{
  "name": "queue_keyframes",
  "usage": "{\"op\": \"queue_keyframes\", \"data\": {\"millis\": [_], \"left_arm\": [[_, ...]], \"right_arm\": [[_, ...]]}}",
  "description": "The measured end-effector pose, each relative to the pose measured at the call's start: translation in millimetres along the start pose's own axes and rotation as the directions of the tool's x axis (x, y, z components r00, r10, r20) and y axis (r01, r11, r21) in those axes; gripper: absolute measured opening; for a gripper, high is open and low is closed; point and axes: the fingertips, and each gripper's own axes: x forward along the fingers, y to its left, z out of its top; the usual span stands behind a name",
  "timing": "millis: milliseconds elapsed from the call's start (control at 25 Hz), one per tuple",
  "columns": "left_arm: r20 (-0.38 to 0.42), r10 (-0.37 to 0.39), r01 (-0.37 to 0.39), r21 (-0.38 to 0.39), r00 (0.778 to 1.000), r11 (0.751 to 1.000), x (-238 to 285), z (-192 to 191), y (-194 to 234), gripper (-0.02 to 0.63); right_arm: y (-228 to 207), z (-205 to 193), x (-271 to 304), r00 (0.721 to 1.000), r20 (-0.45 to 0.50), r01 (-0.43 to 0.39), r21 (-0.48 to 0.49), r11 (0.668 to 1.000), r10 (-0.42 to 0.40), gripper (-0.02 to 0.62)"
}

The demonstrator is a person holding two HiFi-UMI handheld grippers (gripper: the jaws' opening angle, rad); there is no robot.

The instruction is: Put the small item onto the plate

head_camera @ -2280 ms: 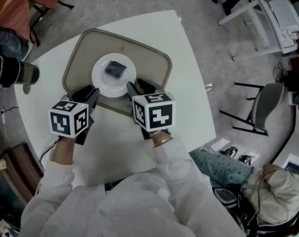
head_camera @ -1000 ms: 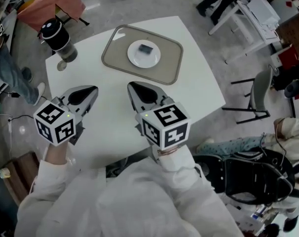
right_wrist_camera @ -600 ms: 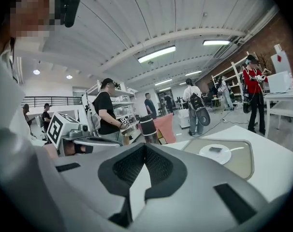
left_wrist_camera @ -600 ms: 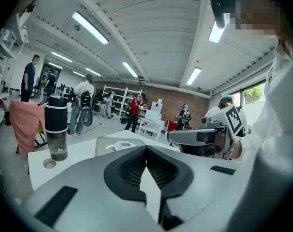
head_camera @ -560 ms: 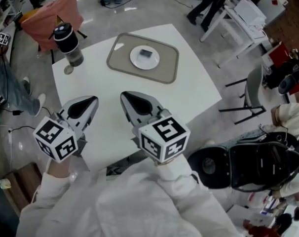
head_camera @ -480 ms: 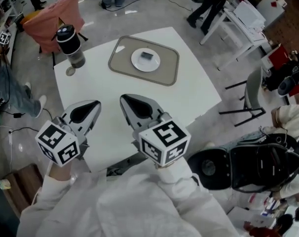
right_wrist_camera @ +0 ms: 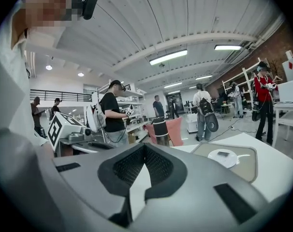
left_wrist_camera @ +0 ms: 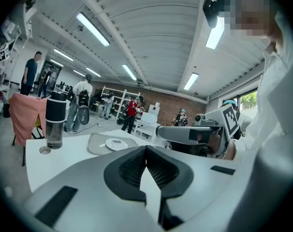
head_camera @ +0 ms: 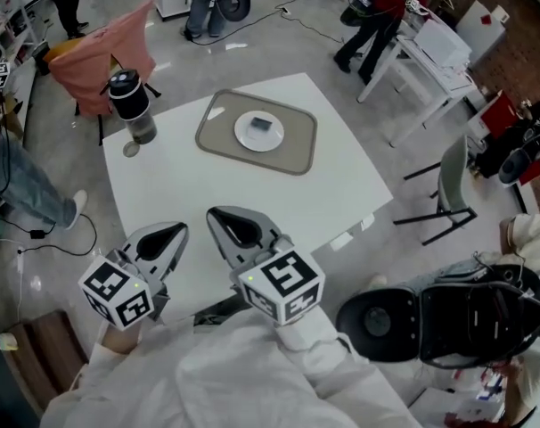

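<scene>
Small item [head_camera: 262, 125] lies on plate [head_camera: 244, 135], plate on tray [head_camera: 295, 152], upper centre of table [head_camera: 279, 199]; bottle [head_camera: 131, 105] stands upper left.

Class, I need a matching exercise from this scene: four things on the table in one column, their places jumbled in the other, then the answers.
Things
1. small dark item
2. plate
3. tray
4. flask

Places
A. upright on the bare table, beside the tray
B. on the plate
C. flat on the table
D. in the tray

Pairs: 1-B, 2-D, 3-C, 4-A
</scene>
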Motion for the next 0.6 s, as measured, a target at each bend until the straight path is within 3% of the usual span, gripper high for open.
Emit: {"op": "queue_keyframes", "data": {"millis": [240, 400, 600], "left_arm": [[0.016, 0.015, -0.015, -0.022, 1.0, 1.0, 16, -6, -22, 0.009], [0.001, 0.056, -0.056, 0.036, 0.998, 0.998, 26, -13, -27, 0.009], [0.007, 0.083, -0.083, 0.029, 0.997, 0.996, 31, -13, -26, 0.009]], "right_arm": [[-2, -12, -16, 0.999, -0.024, -0.032, 0.011, 0.999, 0.032, 0.015], [-9, -9, -23, 1.0, 0.023, -0.002, -0.026, 1.0, 0.003, 0.015], [-11, -5, -33, 0.997, 0.064, 0.038, -0.042, 0.998, -0.035, 0.015]]}}
